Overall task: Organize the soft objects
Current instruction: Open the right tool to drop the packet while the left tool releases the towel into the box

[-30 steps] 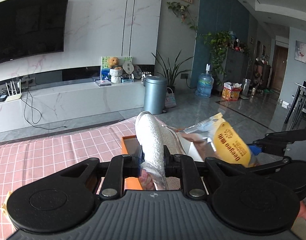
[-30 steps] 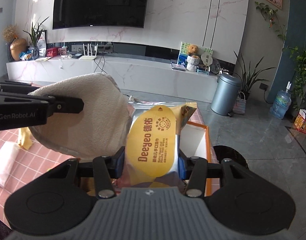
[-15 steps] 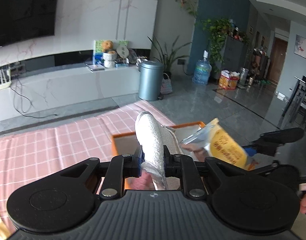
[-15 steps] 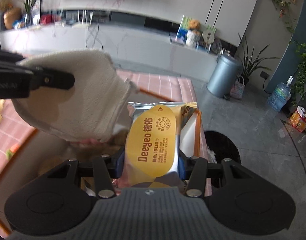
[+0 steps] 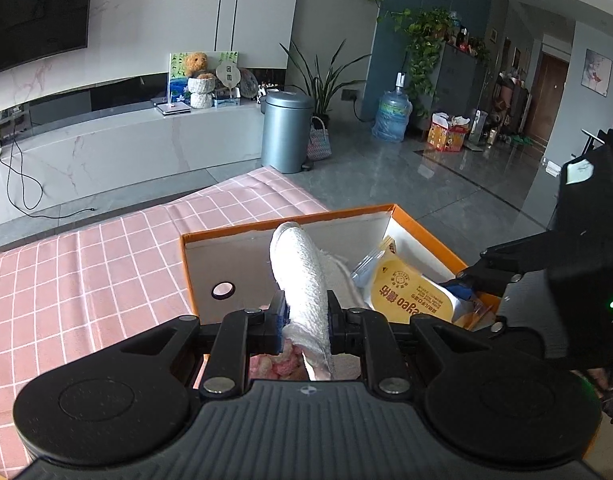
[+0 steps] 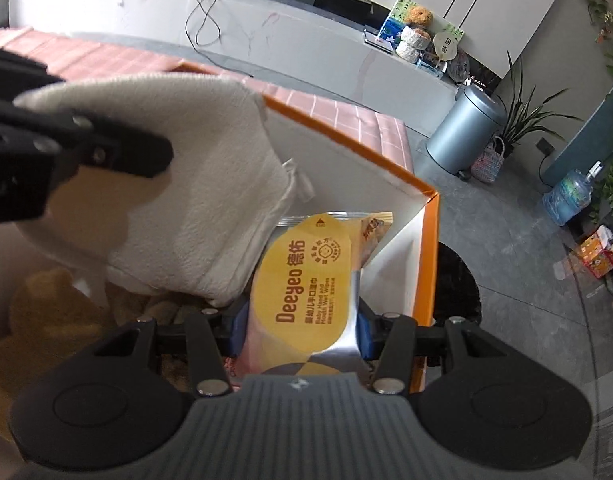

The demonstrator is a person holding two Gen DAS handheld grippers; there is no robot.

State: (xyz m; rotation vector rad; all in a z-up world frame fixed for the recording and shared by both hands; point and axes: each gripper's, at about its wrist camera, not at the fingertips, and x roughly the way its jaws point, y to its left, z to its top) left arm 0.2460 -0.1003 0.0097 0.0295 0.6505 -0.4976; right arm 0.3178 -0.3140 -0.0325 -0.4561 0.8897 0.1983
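Tablecloth (image 5: pixel 86 280) in pink with white checks fills the left of your left wrist view, covering the surface under an orange cardboard box (image 5: pixel 234 233) with white inner walls. Your left gripper (image 5: pixel 305 312) is clamped on a folded white towel (image 5: pixel 302 276), which stands on edge between the blue pads and reaches out over the open box. Below the towel, something pink and fluffy (image 5: pixel 276 362) lies in the box; what it is cannot be told. To the right, the pack of Deeyeo wet wipes (image 5: pixel 410 292) sits tilted over the box's right half, with your right gripper's black body beyond it.

In your right wrist view, the left gripper's dark finger (image 6: pixel 118 152) crosses the towel (image 6: pixel 194 184) at upper left, and the towel hangs just beside the wipes pack, overlapping its left edge. Under the towel, a yellow-brown soft thing (image 6: pixel 38 312) lies blurred on the box floor. Your right gripper (image 6: pixel 300 332) grips the wet wipes pack (image 6: pixel 302 284) by its silver lower end, yellow label facing up, inside the box near its right corner (image 6: pixel 428 240). Farther right stand a grey pedal bin (image 6: pixel 464 132) and a water bottle (image 6: pixel 568 196) on the grey floor.
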